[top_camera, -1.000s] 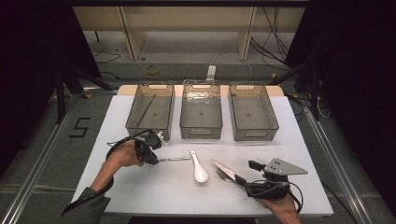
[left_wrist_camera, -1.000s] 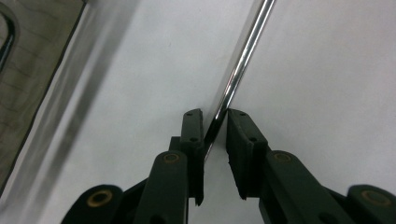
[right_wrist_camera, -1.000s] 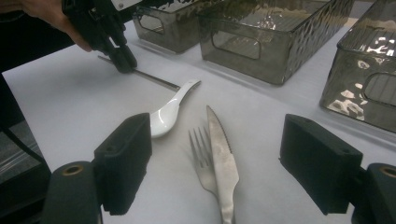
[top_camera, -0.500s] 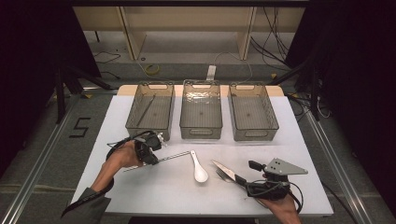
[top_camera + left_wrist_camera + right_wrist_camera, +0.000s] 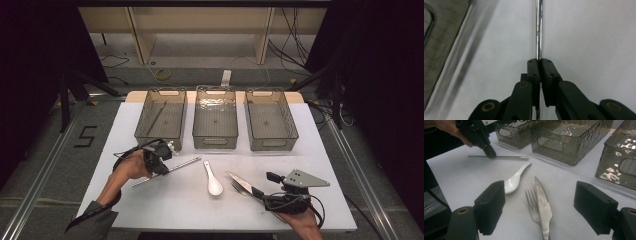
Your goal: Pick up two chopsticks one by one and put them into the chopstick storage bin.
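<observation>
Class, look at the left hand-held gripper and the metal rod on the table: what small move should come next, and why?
Probably a short lift. The left hand-held gripper has just closed on the metal chopstick, which lies flat on the white table. The left bin already holds a similar stick.

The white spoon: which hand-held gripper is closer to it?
Right, by a little, I think. The right hand-held gripper sits just beyond the fork beside the spoon; the left hand-held gripper grips a metal chopstick farther off.
</observation>
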`<state>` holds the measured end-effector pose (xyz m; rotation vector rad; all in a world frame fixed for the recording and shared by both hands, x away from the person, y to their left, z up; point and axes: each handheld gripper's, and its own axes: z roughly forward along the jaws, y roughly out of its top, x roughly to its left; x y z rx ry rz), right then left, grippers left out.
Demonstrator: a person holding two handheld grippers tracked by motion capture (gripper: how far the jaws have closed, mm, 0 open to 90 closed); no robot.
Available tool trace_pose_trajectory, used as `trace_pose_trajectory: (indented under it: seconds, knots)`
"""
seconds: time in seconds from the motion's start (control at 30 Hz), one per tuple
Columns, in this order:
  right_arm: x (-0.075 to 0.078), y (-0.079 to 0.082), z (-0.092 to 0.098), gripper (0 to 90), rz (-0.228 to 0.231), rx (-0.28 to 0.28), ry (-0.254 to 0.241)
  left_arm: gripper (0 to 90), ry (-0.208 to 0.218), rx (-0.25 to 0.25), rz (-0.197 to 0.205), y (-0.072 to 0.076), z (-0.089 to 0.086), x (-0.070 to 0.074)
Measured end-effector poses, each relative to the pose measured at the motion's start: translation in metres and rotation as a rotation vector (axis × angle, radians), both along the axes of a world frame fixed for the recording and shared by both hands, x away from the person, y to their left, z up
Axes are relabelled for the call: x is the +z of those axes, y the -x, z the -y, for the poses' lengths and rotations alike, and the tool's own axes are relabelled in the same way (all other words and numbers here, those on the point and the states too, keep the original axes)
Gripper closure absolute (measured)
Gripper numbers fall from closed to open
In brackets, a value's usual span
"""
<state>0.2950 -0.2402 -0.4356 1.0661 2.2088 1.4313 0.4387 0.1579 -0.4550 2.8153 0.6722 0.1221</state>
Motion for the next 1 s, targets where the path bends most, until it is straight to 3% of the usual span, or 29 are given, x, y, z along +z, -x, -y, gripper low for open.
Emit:
trace_pose_trajectory:
  seconds: [0.43,0.83,1.0]
  knots:
    - [0.0,0.0,0.0,25.9,0.0,0.003,0.001,85.2,0.121,0.053,0.022,0.002,-0.003,0.029]
    - [0.0,0.0,0.0,25.8,0.001,-0.001,-0.005,85.2,0.302,0.212,0.124,-0.006,-0.024,0.062]
    - [0.0,0.001,0.001,25.8,0.002,-0.004,-0.009,85.2,0.328,0.228,0.152,-0.011,-0.025,0.073]
